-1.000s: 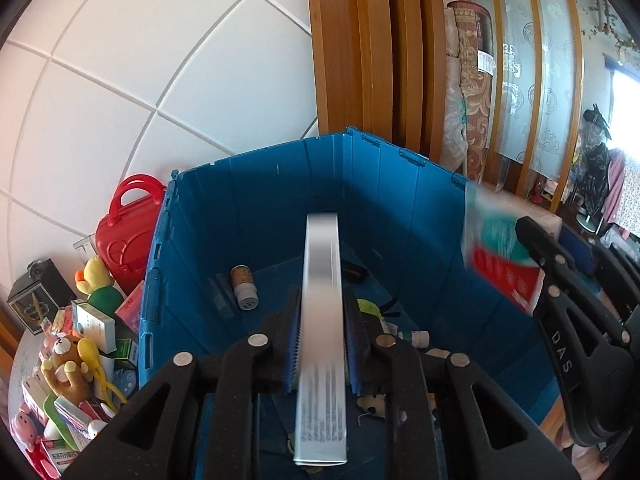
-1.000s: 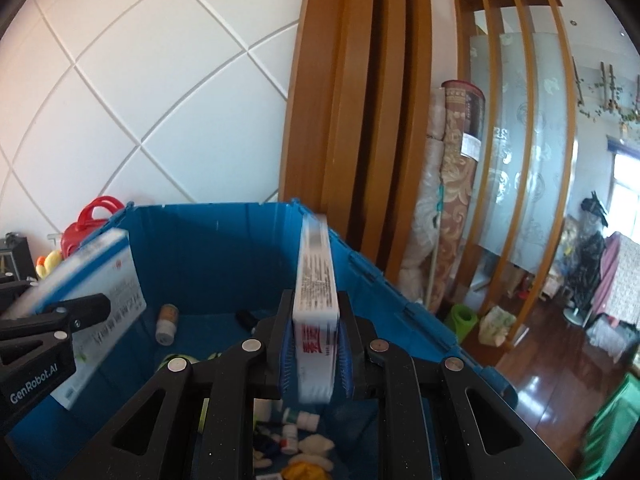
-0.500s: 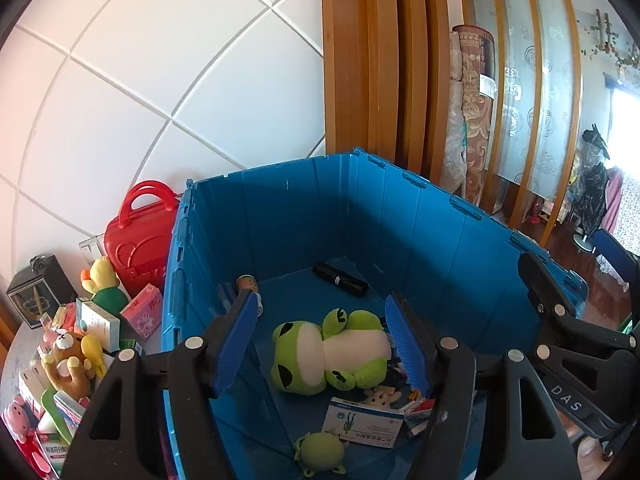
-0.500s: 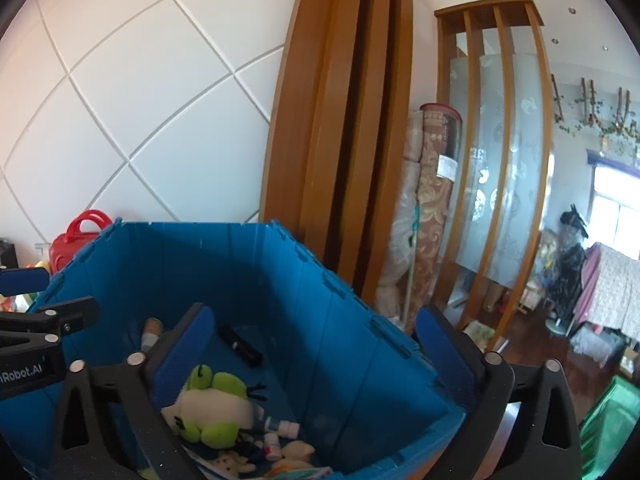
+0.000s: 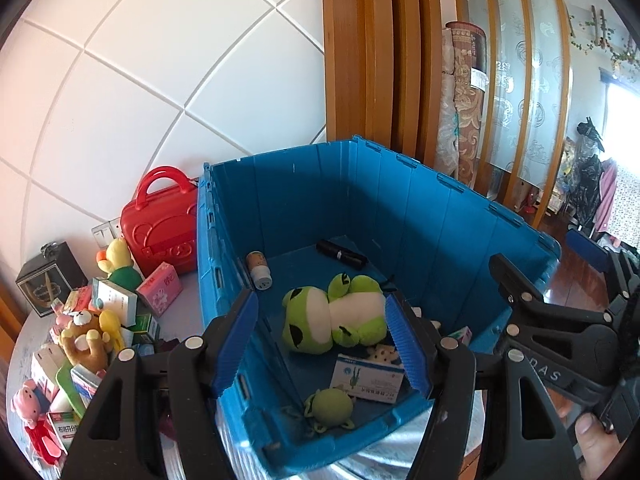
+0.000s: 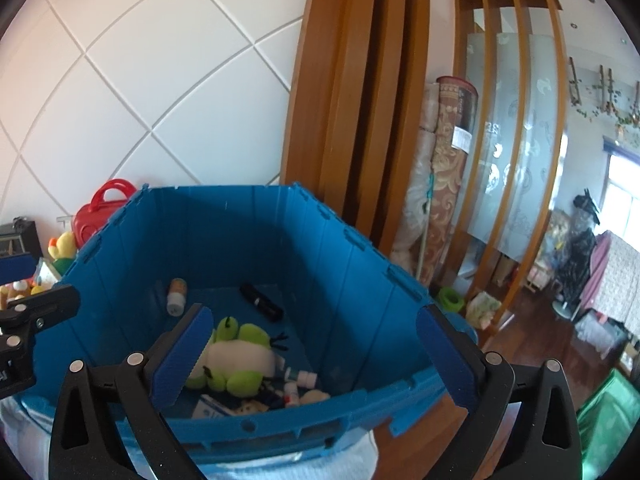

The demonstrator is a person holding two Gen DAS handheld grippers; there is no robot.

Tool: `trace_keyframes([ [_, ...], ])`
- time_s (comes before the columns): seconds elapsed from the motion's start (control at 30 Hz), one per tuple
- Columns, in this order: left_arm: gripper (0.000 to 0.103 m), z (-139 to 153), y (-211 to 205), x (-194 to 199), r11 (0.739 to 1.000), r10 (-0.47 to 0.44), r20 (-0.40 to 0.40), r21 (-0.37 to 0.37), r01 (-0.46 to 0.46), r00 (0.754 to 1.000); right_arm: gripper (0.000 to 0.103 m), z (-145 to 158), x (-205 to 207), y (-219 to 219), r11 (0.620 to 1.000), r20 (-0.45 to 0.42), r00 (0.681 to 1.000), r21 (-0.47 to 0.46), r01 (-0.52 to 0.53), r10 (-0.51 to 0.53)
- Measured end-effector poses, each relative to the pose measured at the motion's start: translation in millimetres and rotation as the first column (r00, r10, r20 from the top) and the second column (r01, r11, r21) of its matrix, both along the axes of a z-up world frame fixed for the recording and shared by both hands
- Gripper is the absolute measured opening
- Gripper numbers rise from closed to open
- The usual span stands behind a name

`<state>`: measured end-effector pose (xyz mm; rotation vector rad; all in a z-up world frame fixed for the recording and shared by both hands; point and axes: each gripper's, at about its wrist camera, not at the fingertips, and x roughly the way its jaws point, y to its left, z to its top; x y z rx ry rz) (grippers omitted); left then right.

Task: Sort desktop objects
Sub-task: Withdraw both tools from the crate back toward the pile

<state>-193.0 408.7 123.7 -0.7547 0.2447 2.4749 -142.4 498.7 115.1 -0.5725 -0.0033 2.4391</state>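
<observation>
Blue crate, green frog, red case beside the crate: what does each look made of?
Crate: looks like rigid moulded plastic with a slight sheen; ribbed panel walls and notched rim suggest it.
Frog: plush fabric, matte and fuzzy, with a soft, rounded body.
Case: probably hard glossy plastic; it has smooth highlights and a moulded loop handle, though painted metal can't be ruled out.

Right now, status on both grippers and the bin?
Left gripper open, empty. Right gripper open, empty, above blue bin. Frog plush and white box lie inside. More boxes, toys left of bin. Nothing blocking.
</observation>
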Motion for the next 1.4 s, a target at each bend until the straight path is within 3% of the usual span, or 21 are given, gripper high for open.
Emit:
trace_keyframes([
  [0.27,0.066,-1.1,-44.3,12.3,0.999,0.029,-0.022,0.045,-0.028,0.999,0.103,-1.7,7.6,-33.9,0.997,0.003,0.999,-0.046,-0.054,0.054],
  [0.5,0.066,-3.7,-107.0,15.0,0.993,0.106,-0.050,0.056,-0.103,0.993,0.103,1.2,3.5,-85.9,0.988,-0.001,0.990,-0.060,-0.142,0.143],
  [0.83,0.066,-22.6,-228.1,-0.3,0.964,0.264,-0.050,0.051,-0.262,0.963,0.103,2.0,-27.7,-181.0,0.933,-0.011,0.934,-0.038,-0.358,0.358],
  [0.97,0.066,-40.0,-284.2,-10.6,0.938,0.346,-0.012,0.040,-0.345,0.938,0.103,-5.5,-46.5,-212.2,0.898,-0.007,0.900,-0.059,-0.435,0.436],
  [1.2,0.066,-83.4,-367.6,-23.5,0.865,0.501,0.071,-0.015,-0.501,0.863,0.103,-31.5,-81.2,-260.9,0.838,0.035,0.841,-0.115,-0.534,0.541],
  [1.4,0.066,-136.1,-412.8,-25.1,0.823,0.568,0.171,-0.099,-0.560,0.805,0.103,-67.7,-114.0,-293.0,0.791,0.100,0.792,-0.208,-0.575,0.602],
])
